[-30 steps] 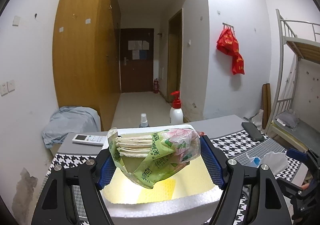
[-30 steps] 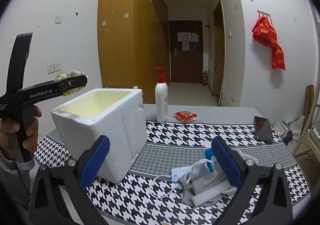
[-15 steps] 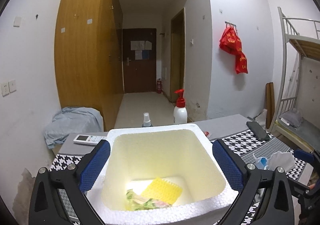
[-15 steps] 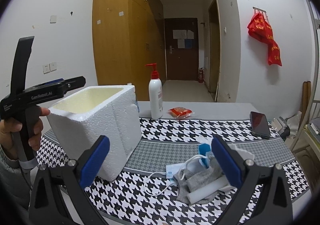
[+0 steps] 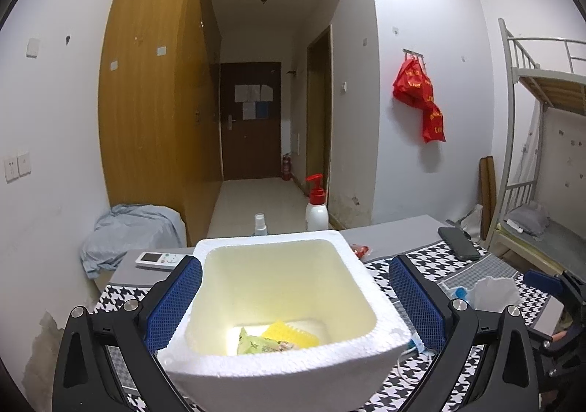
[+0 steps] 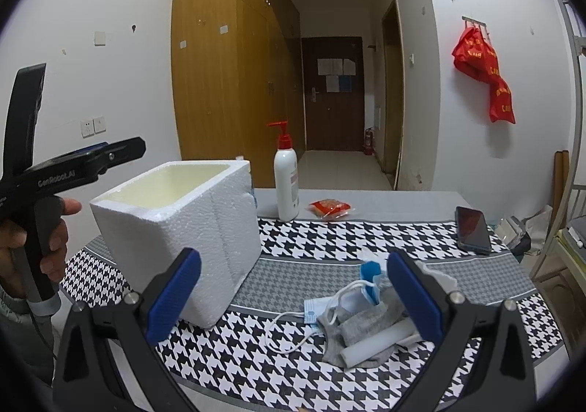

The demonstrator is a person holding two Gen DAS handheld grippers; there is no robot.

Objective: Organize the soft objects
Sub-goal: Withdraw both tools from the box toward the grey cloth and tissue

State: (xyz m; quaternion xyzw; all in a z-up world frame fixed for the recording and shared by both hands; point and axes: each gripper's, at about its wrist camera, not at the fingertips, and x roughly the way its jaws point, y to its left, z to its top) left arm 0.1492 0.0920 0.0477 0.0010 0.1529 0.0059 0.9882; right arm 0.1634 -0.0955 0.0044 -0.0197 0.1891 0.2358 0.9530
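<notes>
Now the green pack (image 5: 262, 344) lies at the bottom of the foam box (image 5: 256, 368), beside a yellow pad (image 5: 289, 332); a second ago it was pinched between the left gripper's pads above the box. The left gripper (image 5: 295, 296) has just been opening, and its blue pads stand wide apart on either side of the box with nothing between them but the box itself, clear of its walls. Half a second ago the pack was already down, so since then only the view has shifted a little: the box sits slightly nearer and lower in the left view.

From the right side, the left gripper shows far left above the box's near rim, with a hand (image 6: 22, 247) around its handle. The right gripper (image 6: 293, 298) hangs above the checked cloth (image 6: 348, 232) with its fingers wide and empty, much as it did a second ago. Under and just beyond its right pad lies the heap of soft things: a grey sock (image 6: 351, 331), a mask (image 6: 315, 313) with its white loop trailing left, a white roll (image 6: 377, 340) and a blue-and-white packet (image 6: 370, 274). All are on the cloth to the right of the box, apart from it.

Further off stand a pump bottle (image 6: 286, 181), a red packet (image 6: 329, 208) and a phone (image 6: 472, 229), all unmoved
</notes>
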